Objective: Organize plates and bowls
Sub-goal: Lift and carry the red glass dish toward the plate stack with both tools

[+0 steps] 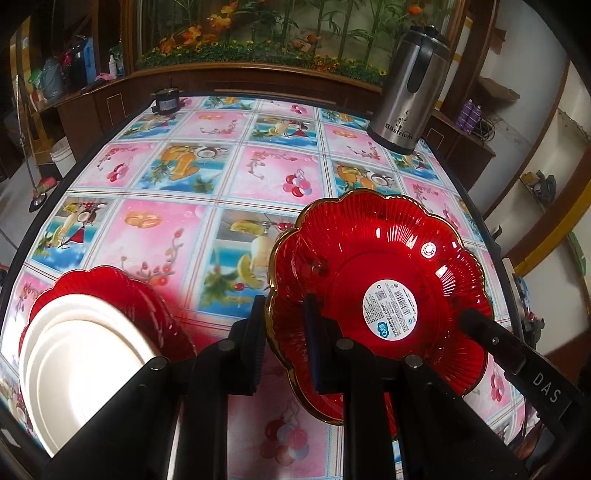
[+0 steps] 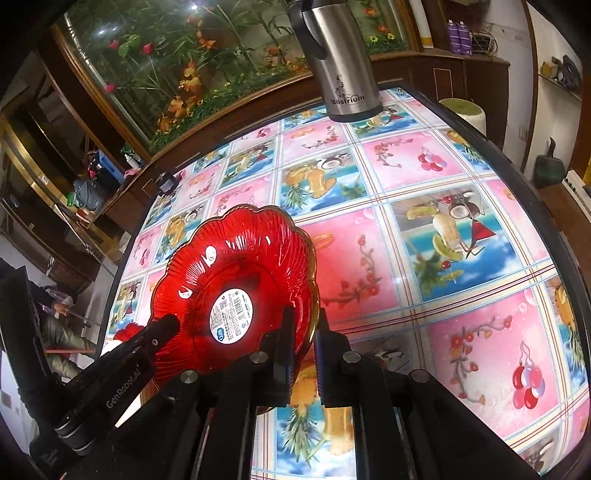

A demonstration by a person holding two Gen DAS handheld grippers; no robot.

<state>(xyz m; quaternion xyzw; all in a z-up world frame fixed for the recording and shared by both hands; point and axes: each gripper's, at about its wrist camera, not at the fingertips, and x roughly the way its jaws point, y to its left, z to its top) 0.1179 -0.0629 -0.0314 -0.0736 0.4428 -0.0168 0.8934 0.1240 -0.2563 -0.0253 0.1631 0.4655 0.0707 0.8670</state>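
Observation:
A red scalloped glass plate with a gold rim and a round white label in its middle hangs tilted above the table. My left gripper is shut on its left rim. My right gripper is shut on the opposite rim of the same plate. Each gripper also shows in the other's view: the right gripper comes in at the plate's right side, and the left gripper at its left side. Low on the left, white plates lie stacked on another red scalloped plate.
A steel thermos jug stands at the table's far right. The table's fruit-patterned cloth runs to a dark edge. A small black object sits at the far edge. A glass case of artificial plants backs the table.

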